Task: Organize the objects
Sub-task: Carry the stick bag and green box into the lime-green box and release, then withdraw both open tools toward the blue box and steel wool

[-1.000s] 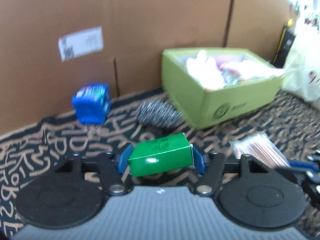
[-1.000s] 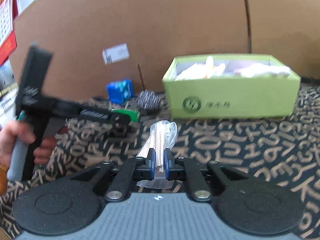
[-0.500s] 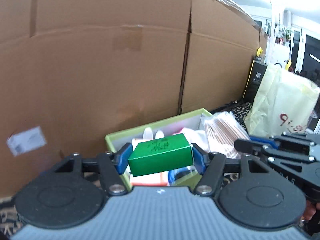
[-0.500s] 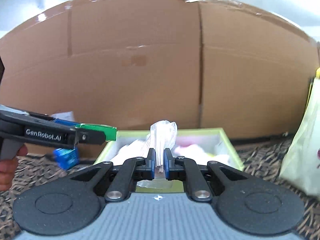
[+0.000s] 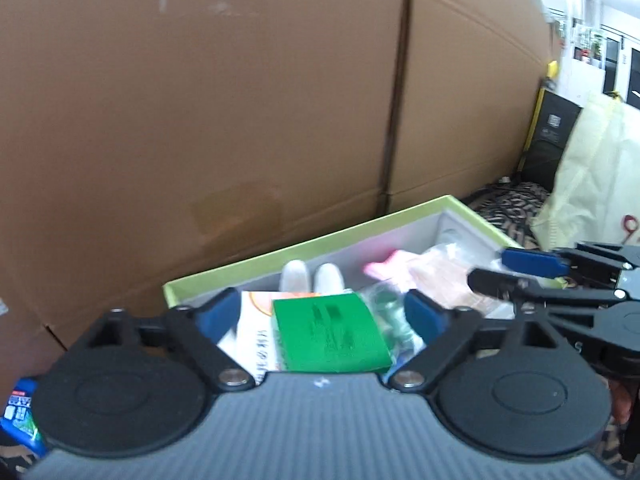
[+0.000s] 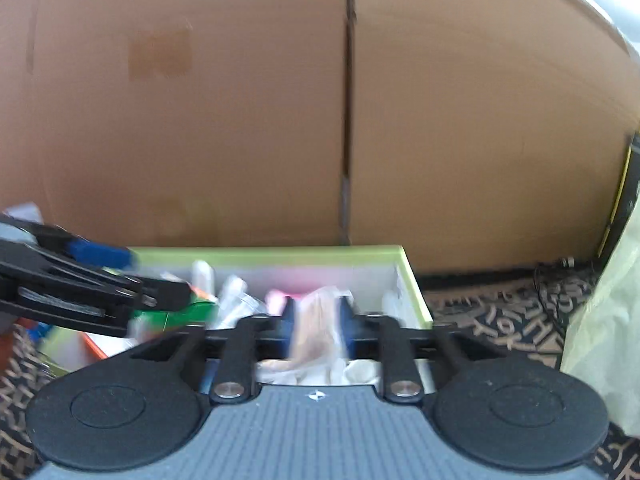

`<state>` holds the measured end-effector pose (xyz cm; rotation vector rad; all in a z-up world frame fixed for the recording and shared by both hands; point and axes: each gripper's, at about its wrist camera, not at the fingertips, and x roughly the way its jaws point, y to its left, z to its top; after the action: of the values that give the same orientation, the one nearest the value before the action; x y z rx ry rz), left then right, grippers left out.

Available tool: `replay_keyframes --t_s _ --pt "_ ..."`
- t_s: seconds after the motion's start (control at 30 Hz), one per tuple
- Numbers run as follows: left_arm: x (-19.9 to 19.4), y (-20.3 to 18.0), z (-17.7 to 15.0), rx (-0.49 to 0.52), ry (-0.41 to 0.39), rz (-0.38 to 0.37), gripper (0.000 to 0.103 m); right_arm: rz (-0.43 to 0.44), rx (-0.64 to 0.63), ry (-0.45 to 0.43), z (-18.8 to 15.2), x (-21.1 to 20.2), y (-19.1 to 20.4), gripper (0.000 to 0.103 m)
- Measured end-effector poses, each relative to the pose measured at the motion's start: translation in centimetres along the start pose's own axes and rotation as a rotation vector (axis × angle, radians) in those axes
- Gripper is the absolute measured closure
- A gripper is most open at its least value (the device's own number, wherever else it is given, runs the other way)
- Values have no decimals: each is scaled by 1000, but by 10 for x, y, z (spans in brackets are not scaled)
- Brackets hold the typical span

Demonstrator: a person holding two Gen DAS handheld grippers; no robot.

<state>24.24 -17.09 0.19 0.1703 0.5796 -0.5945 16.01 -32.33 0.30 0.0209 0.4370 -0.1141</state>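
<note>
A lime-green open box (image 5: pixel 304 247) (image 6: pixel 412 280) holds several items. My left gripper (image 5: pixel 322 314) is open over its left part. The green carton (image 5: pixel 330 334) lies below, between the spread blue pads, free of them. My right gripper (image 6: pixel 316 320) is open over the box's right part; the clear bag of wooden sticks (image 6: pixel 316 328) sits between its parted pads, blurred. The right gripper also shows in the left wrist view (image 5: pixel 524 270), and the left gripper in the right wrist view (image 6: pixel 132 280).
A tall cardboard wall (image 5: pixel 240 100) stands right behind the box. A blue box (image 5: pixel 20 416) sits at the lower left on the patterned cloth (image 6: pixel 500 312). A pale yellow bag (image 5: pixel 592 184) stands to the right.
Both grippers have opened over the green box. The green carton has dropped out of the left pads into the box. The bag of sticks is loose between the right pads.
</note>
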Motion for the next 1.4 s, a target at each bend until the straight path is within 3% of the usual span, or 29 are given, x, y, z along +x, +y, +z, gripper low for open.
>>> replay_keyframes --t_s 0.23,0.53,0.8,1.03,1.4 --pt "-12 3 -13 1 -5 30 0 -49 11 0 -14 -2 -3 47" --pt "-87 13 -32 -12 22 150 0 -9 -17 -180 -2 -82 31 22" --pt "-154 40 -71 -66 -1 262 0 81 -135 -218 -18 -135 89 20" --pt "-184 81 -108 -162 39 343 0 186 -161 -198 -44 -146 134 15" --pt "-183 133 -143 -260 102 432 0 316 -112 -62 -83 -128 192 15"
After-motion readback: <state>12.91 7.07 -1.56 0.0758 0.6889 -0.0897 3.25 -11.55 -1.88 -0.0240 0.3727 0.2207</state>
